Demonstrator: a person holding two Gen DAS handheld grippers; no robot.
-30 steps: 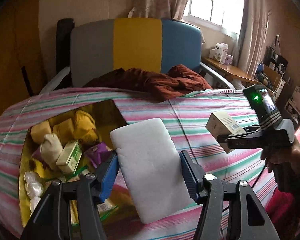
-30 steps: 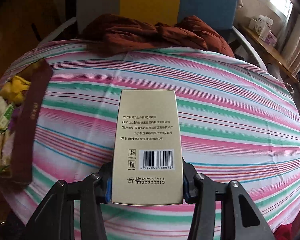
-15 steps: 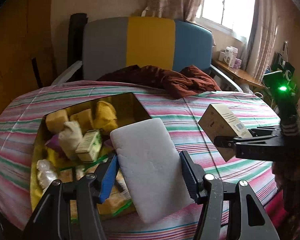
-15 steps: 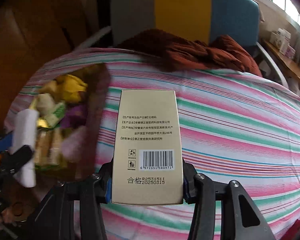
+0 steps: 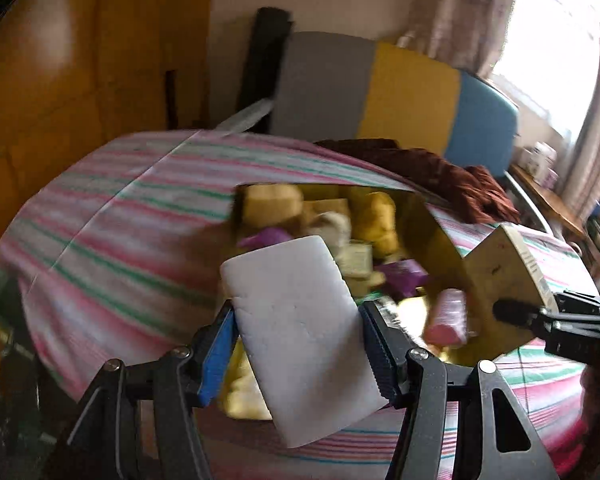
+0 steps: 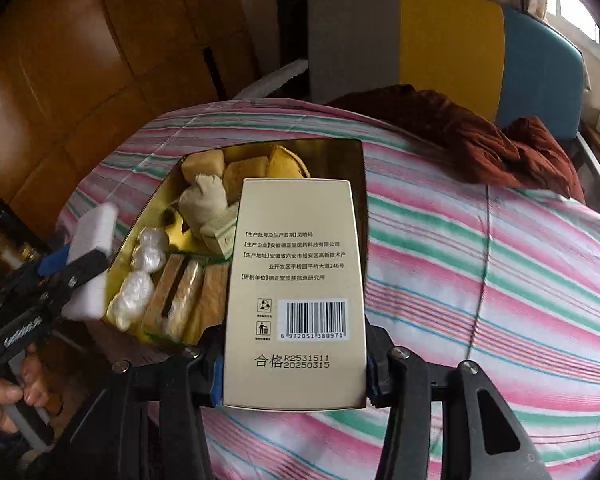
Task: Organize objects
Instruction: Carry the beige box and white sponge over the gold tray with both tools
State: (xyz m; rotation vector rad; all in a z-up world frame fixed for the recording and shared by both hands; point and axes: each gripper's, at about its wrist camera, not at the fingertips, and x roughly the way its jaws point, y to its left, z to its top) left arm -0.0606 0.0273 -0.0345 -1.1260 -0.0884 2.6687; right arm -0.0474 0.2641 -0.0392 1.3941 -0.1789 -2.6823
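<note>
The left gripper (image 5: 296, 338) is clamped on a white foam block (image 5: 300, 332), its 2 blue-padded jaws pressing the block's long sides, and the block tilts up over the near edge of the gold tray (image 6: 342, 152). The right gripper (image 6: 294, 364) is closed on a beige carton (image 6: 296, 292) with a barcode and printed text, held upright above the tray's right wall. Compared with 0.5 s ago, both grippers have swung left: in the left wrist view the tray now sits directly behind the foam block instead of to its left, and the picture is blurred with motion. In the right wrist view the tray has shifted from left of the carton to right behind it, with its contents sharp: yellow sponges (image 6: 204, 162), a cream cloth bundle (image 6: 202, 200) and 2 clear plastic-wrapped lumps (image 6: 134, 300). The tray rests on the striped tablecloth (image 6: 480, 264), with a crumpled brown cloth (image 6: 480, 140) at the far side of it, before the grey, yellow and blue chair (image 6: 448, 48).
</note>
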